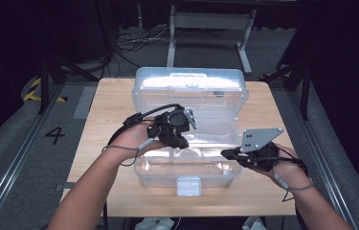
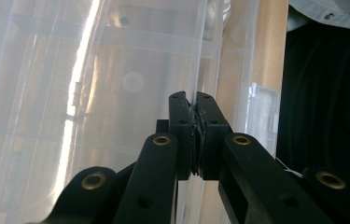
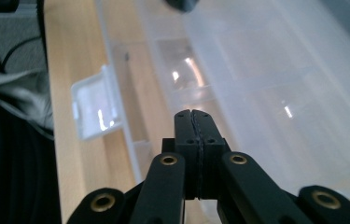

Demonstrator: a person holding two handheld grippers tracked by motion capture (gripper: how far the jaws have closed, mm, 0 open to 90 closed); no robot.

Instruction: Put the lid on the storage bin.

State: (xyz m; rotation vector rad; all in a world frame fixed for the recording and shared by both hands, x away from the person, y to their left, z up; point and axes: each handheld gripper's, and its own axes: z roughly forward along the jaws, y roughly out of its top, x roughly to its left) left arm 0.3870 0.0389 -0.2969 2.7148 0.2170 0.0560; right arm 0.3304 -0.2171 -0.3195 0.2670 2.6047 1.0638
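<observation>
A clear plastic box [image 1: 186,172] stands open on the wooden table [image 1: 105,120], its lid [image 1: 190,91] tipped back. My left gripper [image 1: 182,143] reaches over the box's back part and points toward the person. In the left gripper view its jaws [image 2: 196,100] are pressed together on a thin clear edge of the box [image 2: 199,56] that runs up from between them. My right gripper [image 1: 225,153] hovers at the box's right front corner, pointing left. Its jaws [image 3: 193,114] are shut with nothing between them, above the box's front rim [image 3: 130,140].
A white latch [image 1: 188,186] hangs on the box's front wall, also seen as the latch [image 2: 261,116] and the latch [image 3: 95,109] in the gripper views. The person's torso is close to the table's near edge. Metal frame legs [image 1: 206,28] and cables lie on the floor beyond.
</observation>
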